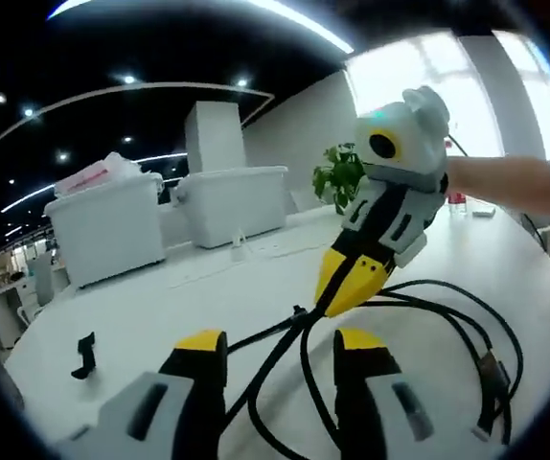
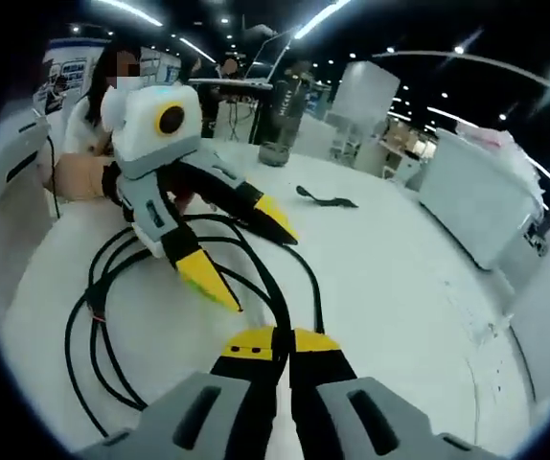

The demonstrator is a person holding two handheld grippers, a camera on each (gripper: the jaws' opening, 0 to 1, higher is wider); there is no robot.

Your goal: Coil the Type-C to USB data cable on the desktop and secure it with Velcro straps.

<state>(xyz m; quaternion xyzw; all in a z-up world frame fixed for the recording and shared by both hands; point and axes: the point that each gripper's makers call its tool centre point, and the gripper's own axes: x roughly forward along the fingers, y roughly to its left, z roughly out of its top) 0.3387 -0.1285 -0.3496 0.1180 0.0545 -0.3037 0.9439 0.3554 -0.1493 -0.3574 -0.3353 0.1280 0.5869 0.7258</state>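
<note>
Cable (image 1: 419, 316) sits on the white desktop (image 1: 208, 297), black, loosely looped, loops sprawling toward 3–4 o'clock in the left gripper view. One connector end (image 1: 491, 369) lies inside the loops near 4 o'clock.

Right gripper (image 1: 352, 283) comes in from 2 o'clock in the left gripper view, yellow tips together, pinching a strand of the cable where several runs cross. In the right gripper view its own jaws rise from 6 o'clock, closed on the same black strand (image 2: 273, 326).

Left gripper (image 1: 280, 355): jaws spread apart, cable strands passing through the gap between them, not clamped. From the right gripper view the left gripper (image 2: 246, 254) shows at 10–11 o'clock, jaws splayed wide over the loops, one tip at about 9 o'clock of centre, the other higher up.

Velcro strap (image 2: 325, 199): dark strip lying flat on the desktop, well apart from the cable, at 12–1 o'clock in the right gripper view. Probably the same small black piece (image 1: 84, 356) at 8 o'clock in the left gripper view.

Around: two white bins (image 1: 232, 203) at the far desk edge, 10–11 o'clock, one with stuff piled in it; potted plant (image 1: 337, 175) behind the right gripper; dark cylinder (image 2: 282, 123) at 12 o'clock in the right gripper view. Person's hand (image 2: 79, 175) behind the left gripper.
</note>
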